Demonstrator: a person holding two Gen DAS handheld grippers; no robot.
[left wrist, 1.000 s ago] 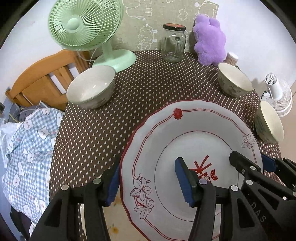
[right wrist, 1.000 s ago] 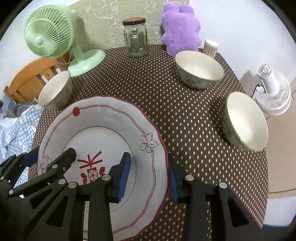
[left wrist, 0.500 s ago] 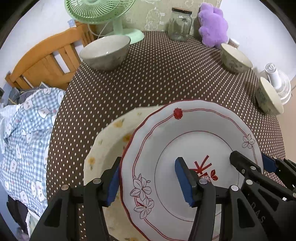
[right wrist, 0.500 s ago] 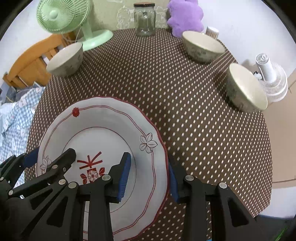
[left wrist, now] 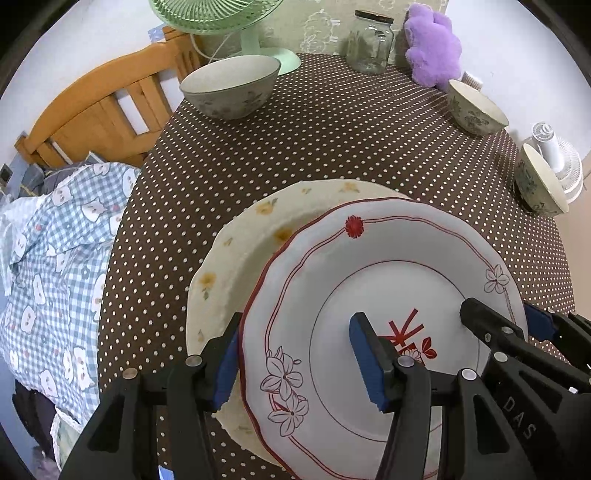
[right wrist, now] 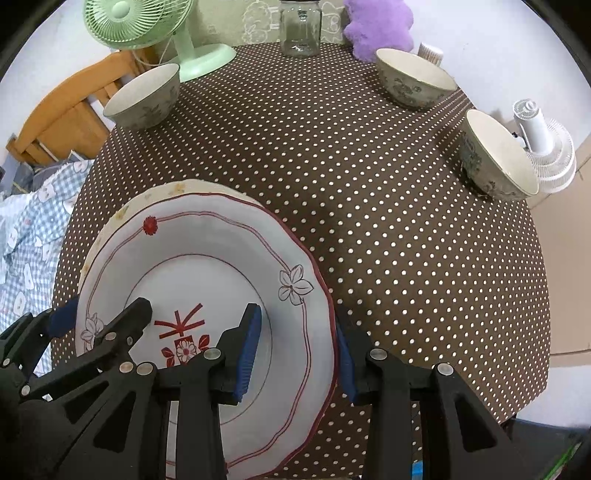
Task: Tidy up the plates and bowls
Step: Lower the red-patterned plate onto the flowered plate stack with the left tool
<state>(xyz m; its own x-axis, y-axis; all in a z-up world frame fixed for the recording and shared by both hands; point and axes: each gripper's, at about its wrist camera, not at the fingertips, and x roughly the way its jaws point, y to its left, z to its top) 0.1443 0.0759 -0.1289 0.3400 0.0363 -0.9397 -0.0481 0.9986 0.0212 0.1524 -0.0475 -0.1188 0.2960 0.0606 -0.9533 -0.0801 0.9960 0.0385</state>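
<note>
Left gripper (left wrist: 295, 362) has its fingers (left wrist: 365, 365) partly open, clamped across the left rim of the red-trimmed plate (left wrist: 388, 273), one blue pad under the edge, one on the plate face. Right gripper (right wrist: 299, 350) does the same on the plate's right rim, fingers (right wrist: 249, 347) narrower, gripping it. Both point steeply down. The held plate sits over a cream plate with yellow flowers (left wrist: 236, 258) lying on the bench (left wrist: 332, 147); whether the two touch cannot be told, the cream one showing at the left and far side. Polka-dot brown cloth covers the bench. Three bowls are well apart: left bowl (left wrist: 231, 86) near the green fan (right wrist: 147, 26), far-right bowl (right wrist: 415, 79), near-right bowl (right wrist: 495, 155) at the edge. Glass jar (right wrist: 300, 31) and purple plush (right wrist: 376, 26) at the far side.
</note>
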